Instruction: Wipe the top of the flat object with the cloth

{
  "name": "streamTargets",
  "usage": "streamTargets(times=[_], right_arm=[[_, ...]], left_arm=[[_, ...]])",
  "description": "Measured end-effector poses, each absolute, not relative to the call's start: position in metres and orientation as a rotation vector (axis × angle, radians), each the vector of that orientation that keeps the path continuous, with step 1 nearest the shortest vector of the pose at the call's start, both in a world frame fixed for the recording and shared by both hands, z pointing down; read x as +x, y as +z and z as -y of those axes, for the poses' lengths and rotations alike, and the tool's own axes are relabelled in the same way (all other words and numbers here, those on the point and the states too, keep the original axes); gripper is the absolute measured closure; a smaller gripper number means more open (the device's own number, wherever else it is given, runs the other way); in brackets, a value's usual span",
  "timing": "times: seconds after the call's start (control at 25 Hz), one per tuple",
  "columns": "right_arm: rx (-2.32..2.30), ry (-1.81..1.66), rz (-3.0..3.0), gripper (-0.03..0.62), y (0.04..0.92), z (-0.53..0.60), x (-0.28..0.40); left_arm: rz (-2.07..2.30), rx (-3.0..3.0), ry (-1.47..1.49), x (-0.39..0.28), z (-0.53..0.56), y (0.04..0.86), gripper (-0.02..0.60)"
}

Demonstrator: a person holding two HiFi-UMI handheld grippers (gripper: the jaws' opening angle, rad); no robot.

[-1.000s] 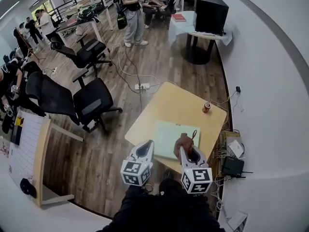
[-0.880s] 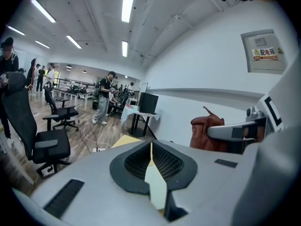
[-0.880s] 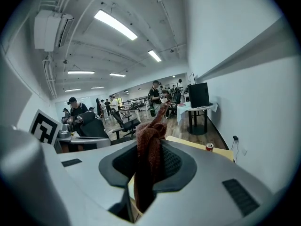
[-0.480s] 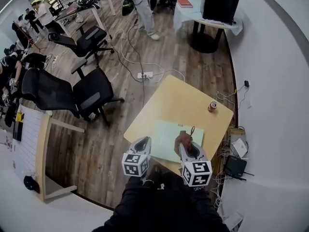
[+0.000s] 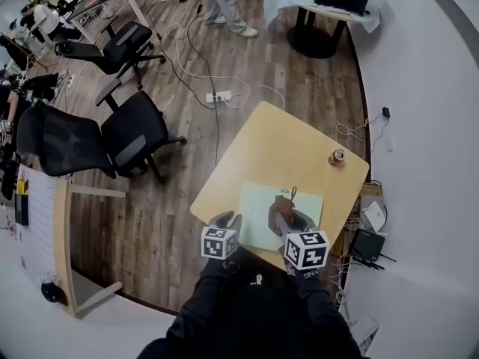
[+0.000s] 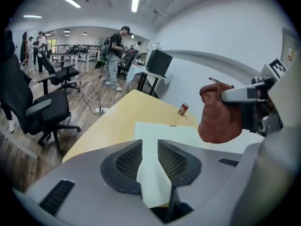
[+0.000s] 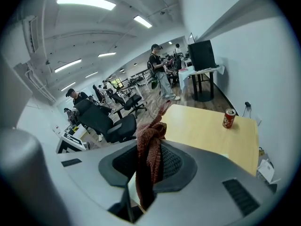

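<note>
Right gripper (image 7: 149, 158): fingers clamped on the cloth (image 7: 153, 135). Left gripper (image 6: 149, 147): fingers have just been opening and stand partly apart with nothing between them. Both hang over the sheet (image 5: 258, 214), which lies at the 6 o'clock edge of the bench (image 5: 277, 148). The can (image 5: 337, 157) stands at 2 o'clock.

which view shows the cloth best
The right gripper view: the cloth fills the centre, pinched in the jaws of the right gripper. The left gripper view shows it side-on as a brown bundle; the head view shows only a small brown patch.
</note>
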State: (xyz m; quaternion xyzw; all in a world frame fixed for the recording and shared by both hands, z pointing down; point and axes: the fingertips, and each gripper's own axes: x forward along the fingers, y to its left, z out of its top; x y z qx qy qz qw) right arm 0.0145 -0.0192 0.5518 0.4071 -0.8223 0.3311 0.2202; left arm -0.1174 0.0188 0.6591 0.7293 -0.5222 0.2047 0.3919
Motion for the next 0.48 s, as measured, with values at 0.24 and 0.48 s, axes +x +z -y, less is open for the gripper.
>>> streamTargets(times=[0.24,0.48], right_arm=[[1.038,1.132,2.222,0.491,0.601,0.054,-0.02],[0.888,1.321,2.176,0.491,0.643,0.08,-0.064]], left_arm=[[1.144,1.778,0.609,-0.112,-0.017,0.718,0.448],[1.051,1.751,0.653,-0.111,-0.01,0.744,0.431]])
